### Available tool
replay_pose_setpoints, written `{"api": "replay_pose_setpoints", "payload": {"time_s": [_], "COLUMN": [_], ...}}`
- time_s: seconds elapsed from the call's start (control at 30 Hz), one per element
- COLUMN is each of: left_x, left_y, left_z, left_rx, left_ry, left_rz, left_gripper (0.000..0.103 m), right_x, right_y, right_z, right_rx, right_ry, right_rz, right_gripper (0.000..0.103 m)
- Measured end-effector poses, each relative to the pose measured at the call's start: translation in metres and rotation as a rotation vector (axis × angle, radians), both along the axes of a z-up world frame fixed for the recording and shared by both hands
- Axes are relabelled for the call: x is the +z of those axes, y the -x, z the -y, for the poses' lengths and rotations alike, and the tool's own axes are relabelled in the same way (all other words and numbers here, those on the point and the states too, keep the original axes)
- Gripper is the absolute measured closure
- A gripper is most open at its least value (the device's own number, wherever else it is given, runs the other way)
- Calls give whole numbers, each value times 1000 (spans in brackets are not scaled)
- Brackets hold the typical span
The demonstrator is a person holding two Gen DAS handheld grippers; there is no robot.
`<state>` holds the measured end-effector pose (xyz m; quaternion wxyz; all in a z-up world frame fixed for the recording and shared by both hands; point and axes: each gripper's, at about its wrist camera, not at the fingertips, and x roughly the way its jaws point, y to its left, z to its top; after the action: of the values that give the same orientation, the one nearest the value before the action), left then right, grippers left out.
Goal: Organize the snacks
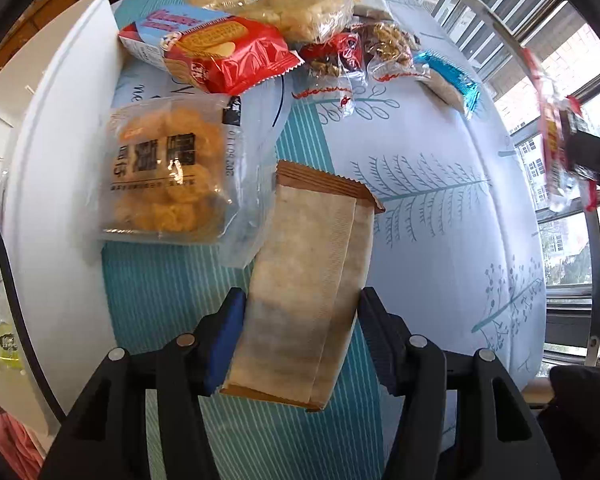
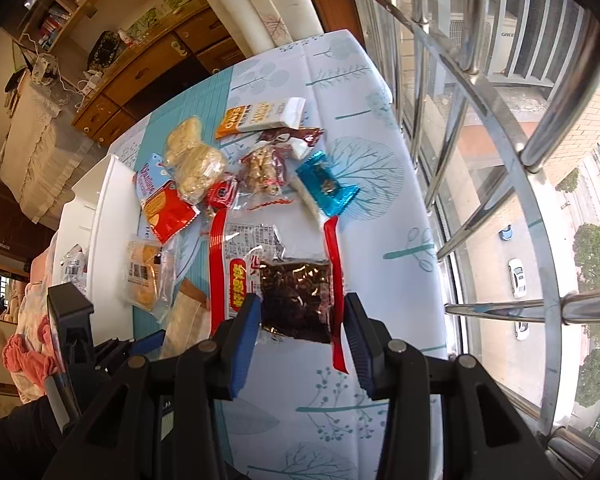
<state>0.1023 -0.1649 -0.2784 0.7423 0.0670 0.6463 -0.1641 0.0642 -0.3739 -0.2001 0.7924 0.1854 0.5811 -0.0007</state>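
My left gripper (image 1: pixel 302 296) points down at the table, its blue pads against both long edges of a tan wafer packet (image 1: pixel 308 256) with brown crimped ends. This packet lies lengthwise between the fingers, over the teal stripes of the tablecloth. My right gripper (image 2: pixel 302 300) is shut on a clear packet with red side strips and dark contents (image 2: pixel 296 300), held up above the table. The left wrist view shows that same packet (image 1: pixel 552 140) hanging at the far right.
A white bin (image 1: pixel 60 160) stands along the left. Beside it lie an orange puffed-snack packet (image 1: pixel 168 176) and a red biscuit packet (image 1: pixel 220 52). Farther back are rice crackers (image 1: pixel 296 12), walnut packets (image 1: pixel 388 48) and a blue packet (image 1: pixel 452 76). Window bars (image 2: pixel 500 160) border the table's right edge.
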Motion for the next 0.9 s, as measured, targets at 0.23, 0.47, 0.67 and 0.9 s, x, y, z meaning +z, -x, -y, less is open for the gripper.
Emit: {"api": "replay_pose_setpoints", "payload": {"time_s": [0.23, 0.47, 0.67, 0.9], "left_x": [45, 92, 116, 139], "left_y": [16, 14, 10, 2], "left_z": [-13, -36, -60, -106], "left_rx": [-38, -65, -77, -25], "left_ry": [49, 135, 171, 176], "left_rz": [67, 119, 136, 166], "left_gripper": [49, 86, 92, 92], "right_x": [-2, 7, 15, 20], "right_y": [-12, -17, -20, -23], "right_z": [-27, -60, -90, -126], "right_rx": [25, 39, 24, 26], "right_ry": [-37, -58, -78, -112], "right_rz": [-2, 25, 53, 87], "right_gripper": [60, 60, 60, 60]}}
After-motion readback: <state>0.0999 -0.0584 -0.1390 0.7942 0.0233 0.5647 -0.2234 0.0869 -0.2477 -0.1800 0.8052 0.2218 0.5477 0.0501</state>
